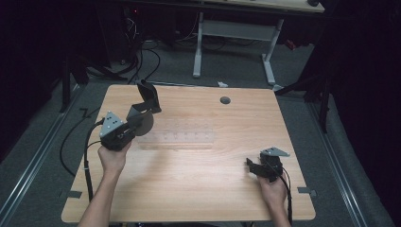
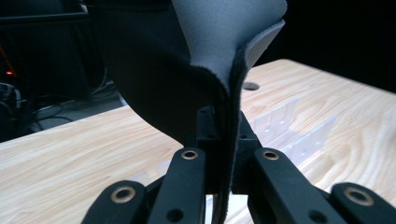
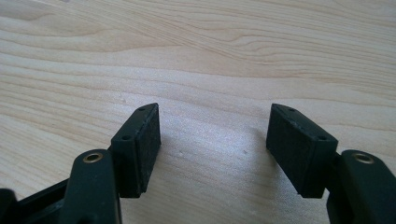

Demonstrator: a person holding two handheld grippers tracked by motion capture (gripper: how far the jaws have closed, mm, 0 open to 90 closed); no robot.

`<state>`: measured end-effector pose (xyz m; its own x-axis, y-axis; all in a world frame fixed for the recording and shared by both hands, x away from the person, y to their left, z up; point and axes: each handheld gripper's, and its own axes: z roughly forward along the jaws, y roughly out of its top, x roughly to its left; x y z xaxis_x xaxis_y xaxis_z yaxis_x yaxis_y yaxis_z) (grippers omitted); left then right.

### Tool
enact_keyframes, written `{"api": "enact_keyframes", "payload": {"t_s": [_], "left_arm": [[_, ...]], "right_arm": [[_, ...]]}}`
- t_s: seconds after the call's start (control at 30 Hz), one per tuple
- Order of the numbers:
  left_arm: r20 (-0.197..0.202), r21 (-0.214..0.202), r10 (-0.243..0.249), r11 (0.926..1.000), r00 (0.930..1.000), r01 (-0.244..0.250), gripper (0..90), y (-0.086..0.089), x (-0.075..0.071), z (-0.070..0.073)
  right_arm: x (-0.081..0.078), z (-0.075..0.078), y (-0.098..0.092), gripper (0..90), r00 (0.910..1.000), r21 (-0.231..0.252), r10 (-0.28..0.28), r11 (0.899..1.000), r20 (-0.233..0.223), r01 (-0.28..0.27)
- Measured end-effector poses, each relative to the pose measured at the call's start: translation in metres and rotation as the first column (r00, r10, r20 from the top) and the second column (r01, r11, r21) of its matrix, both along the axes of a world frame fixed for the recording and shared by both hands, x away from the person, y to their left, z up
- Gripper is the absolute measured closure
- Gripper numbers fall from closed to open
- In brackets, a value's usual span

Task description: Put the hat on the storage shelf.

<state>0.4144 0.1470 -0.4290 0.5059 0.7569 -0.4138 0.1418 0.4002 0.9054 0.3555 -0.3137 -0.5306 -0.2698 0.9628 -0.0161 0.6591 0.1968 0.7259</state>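
My left gripper (image 1: 134, 122) is raised over the left part of the wooden table (image 1: 213, 189) and shut on a dark grey, floppy foam-like sheet (image 1: 147, 100). The sheet curls upward from the jaws. In the left gripper view the sheet (image 2: 219, 42) is pinched edge-on in the left gripper (image 2: 223, 128), and its folds hide much of what lies behind. A clear plastic tray (image 1: 177, 139) lies flat on the table to the right of that gripper, and the tray (image 2: 292, 123) also appears past the jaws. My right gripper (image 1: 253, 166) rests low near the front right and stands open, with bare wood in the right gripper (image 3: 212, 140).
A round grey cable hole (image 1: 225, 100) sits near the table's far edge. Behind the table stand a white desk frame (image 1: 198, 47) and cables on the floor. Each gripper trails a black cable off the front of the table.
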Motion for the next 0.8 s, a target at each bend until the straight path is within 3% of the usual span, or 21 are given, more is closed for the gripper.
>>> {"api": "enact_keyframes", "payload": {"t_s": [0.47,0.53,0.8], "left_arm": [[-0.025,0.034,0.043,0.9986,0.9988,-0.042,86.5,0.007,0.015,-0.017],[-0.027,0.015,0.046,0.9988,0.9986,-0.046,86.5,0.008,0.016,-0.017],[-0.019,0.034,0.05,0.9982,0.9986,-0.049,86.5,0.01,0.015,-0.017]], "right_arm": [[0.0,0.0,0.0,35.4,1.0,0.0,0.002,1.0,0.001,-0.002],[0.0,0.0,0.0,35.4,1.0,0.0,0.002,1.0,0.001,-0.002],[0.0,0.0,0.0,35.4,1.0,-0.001,0.001,1.0,0.001,-0.001]]}}
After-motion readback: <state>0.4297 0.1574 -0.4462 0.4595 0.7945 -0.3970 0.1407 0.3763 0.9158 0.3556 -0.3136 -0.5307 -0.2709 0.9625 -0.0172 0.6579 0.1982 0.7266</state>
